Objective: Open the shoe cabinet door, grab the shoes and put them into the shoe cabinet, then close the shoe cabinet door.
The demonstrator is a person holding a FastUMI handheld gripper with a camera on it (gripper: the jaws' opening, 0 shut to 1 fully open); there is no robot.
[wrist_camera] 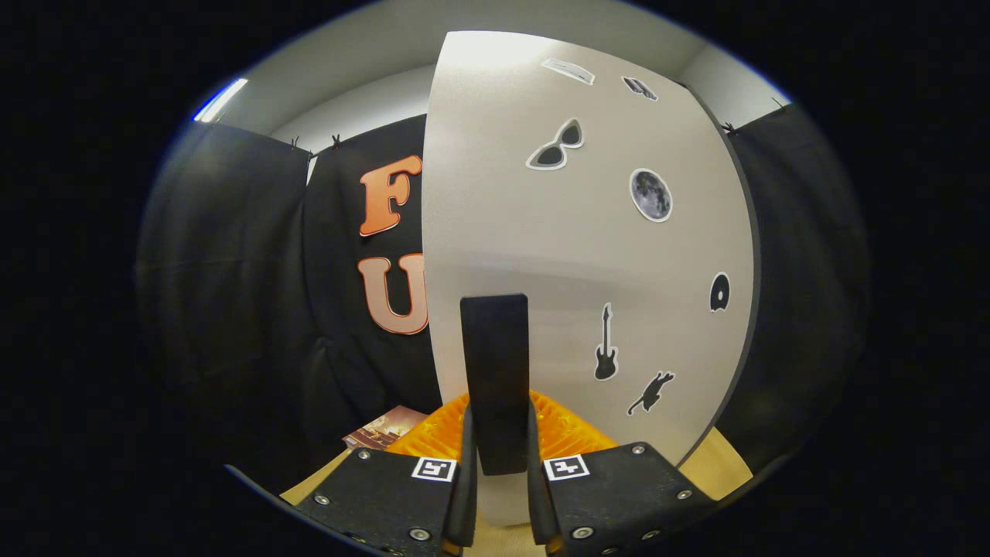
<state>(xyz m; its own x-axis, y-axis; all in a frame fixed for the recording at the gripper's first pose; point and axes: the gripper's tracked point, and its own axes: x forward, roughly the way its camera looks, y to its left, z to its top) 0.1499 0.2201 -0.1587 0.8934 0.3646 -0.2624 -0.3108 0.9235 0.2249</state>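
The white shoe cabinet door [572, 247] stands close in front of me, with several small stickers on its face. A black upright bar handle [495, 348] is fixed to the door. My gripper [499, 418] is shut on the lower part of this handle, one finger pressing on each side. The door's dark side edge [746, 309] curves down beyond the right finger. What lies behind the door is hidden.
Black booth cloth [232, 271] hangs to the left of the door and behind it. A tan surface [719, 464] lies below the fingers, and a small printed booklet [383, 429] rests on it just left of the left finger.
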